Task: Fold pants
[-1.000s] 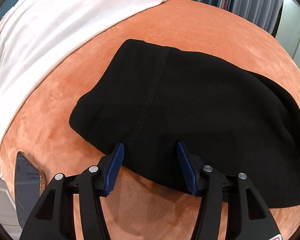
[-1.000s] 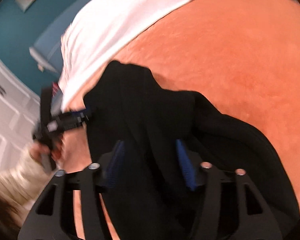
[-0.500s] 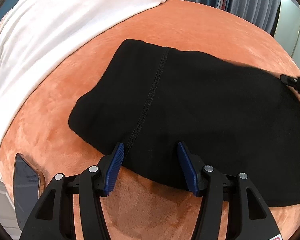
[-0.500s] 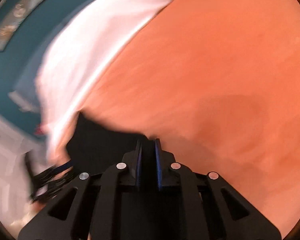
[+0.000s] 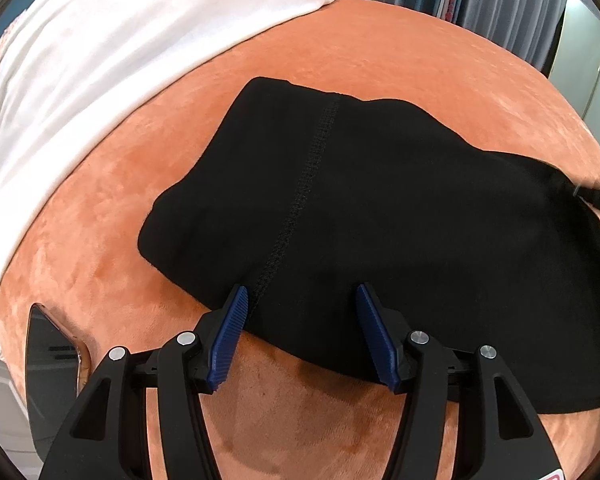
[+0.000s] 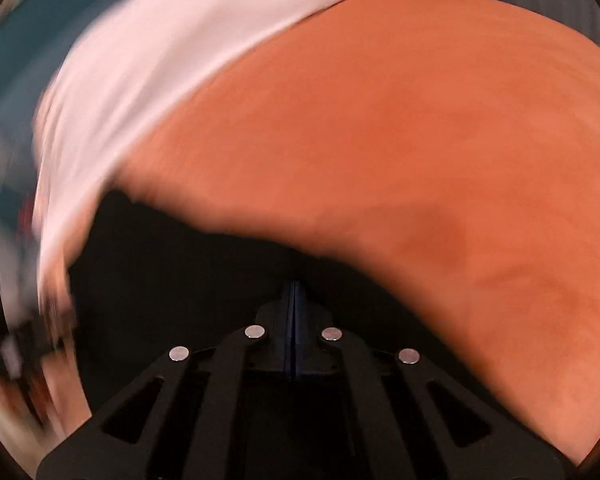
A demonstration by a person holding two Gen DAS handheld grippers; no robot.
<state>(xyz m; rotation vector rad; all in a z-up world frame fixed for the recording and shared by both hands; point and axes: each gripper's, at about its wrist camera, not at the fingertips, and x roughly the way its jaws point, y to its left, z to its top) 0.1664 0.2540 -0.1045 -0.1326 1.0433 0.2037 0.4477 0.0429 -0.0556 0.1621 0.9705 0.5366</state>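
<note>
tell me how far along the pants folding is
Done: the black pants already lie folded into a compact slab on the orange blanket. In hand: the right gripper is shut at their edge, apparently pinching cloth; the left gripper sits open over the near hem. Left: probably another fold and smoothing.

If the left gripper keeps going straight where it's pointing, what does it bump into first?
Probably the black pants: the left gripper points down at their near edge with open jaws, though depth is hard to judge.

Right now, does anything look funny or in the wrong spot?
Yes. A phone lies at the near-left edge of the orange blanket, beside the black pants being folded. It seems out of place there.
</note>
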